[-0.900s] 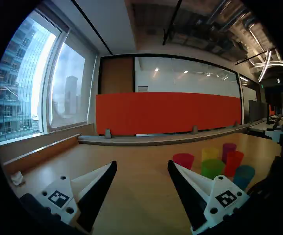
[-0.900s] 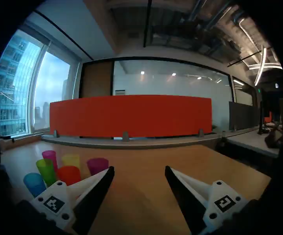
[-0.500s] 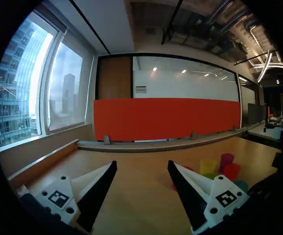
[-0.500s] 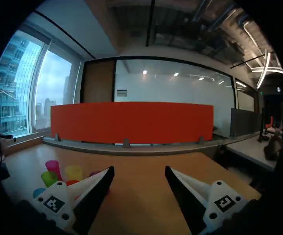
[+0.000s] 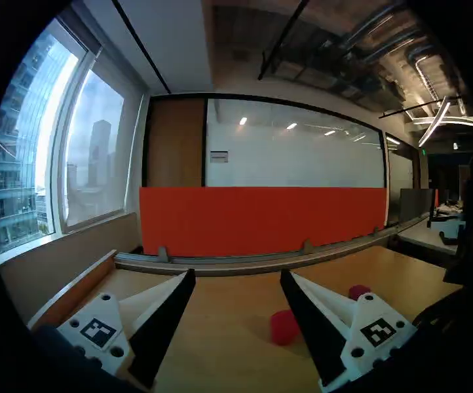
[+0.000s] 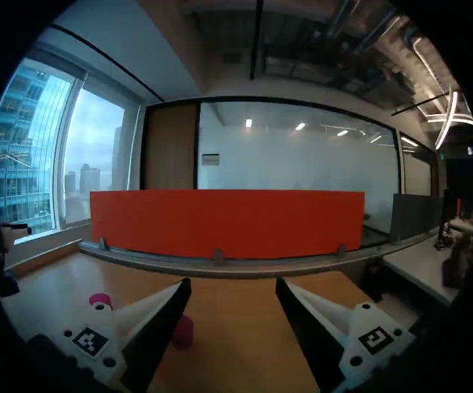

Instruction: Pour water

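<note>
My left gripper (image 5: 236, 281) is open over the wooden table (image 5: 236, 327), nothing between its fingers. A red cup (image 5: 283, 327) stands just left of its right finger, and a magenta cup (image 5: 358, 291) peeks over that finger. My right gripper (image 6: 233, 288) is open too, with an empty gap. A purple cup (image 6: 183, 331) sits partly behind its left finger, and a pink cup (image 6: 100, 300) shows above that finger. The other cups are hidden behind the fingers.
An orange divider panel (image 5: 263, 219) runs along the table's far edge, with a glass wall behind it. Large windows (image 5: 33, 164) line the left side. A neighbouring desk (image 6: 420, 262) with dark objects stands at the right.
Both views have tilted upward and the cups have dropped low in each picture. Most of the coloured cups have slipped out of sight behind the fingers. Both grippers stay open.
</note>
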The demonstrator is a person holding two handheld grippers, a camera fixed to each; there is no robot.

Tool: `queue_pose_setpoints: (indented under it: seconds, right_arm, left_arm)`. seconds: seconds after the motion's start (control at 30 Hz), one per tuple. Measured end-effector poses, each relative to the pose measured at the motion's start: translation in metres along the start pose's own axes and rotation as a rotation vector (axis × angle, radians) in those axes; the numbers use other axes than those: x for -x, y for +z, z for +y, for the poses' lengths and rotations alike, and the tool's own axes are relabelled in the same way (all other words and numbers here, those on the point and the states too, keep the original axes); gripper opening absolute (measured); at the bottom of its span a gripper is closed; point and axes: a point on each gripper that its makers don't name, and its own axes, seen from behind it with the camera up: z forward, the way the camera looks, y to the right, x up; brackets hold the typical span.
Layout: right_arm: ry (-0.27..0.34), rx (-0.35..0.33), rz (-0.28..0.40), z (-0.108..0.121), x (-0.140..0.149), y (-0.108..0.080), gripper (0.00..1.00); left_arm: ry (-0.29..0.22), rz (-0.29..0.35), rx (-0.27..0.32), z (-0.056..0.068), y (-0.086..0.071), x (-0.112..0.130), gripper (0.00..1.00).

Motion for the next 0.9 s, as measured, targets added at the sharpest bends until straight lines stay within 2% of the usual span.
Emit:
queue_pose_setpoints:
  seconds: [0.27,0.57,0.77,0.9]
  right_arm:
    - [-0.016,-0.014,0.002,-0.001,-0.034,0.002,1.0]
    - [-0.021,-0.061,-0.002,-0.009,-0.04,0.004,1.0]
    - [-0.002,-0.137,0.001,-0.024,-0.044,0.003,1.0]
    - [0.003,-0.196,-0.002,-0.037,-0.047,0.001,1.0]
  left_arm:
    - [-0.024,-0.022,0.06,0.008,0.008,-0.031,0.96]
    - [0.019,-0.013,0.09,0.01,0.013,-0.047,0.96]
    - [0.03,-0.018,0.154,0.025,0.013,-0.052,0.96]
    - [0.013,-0.011,0.215,0.039,0.013,-0.055,0.96]
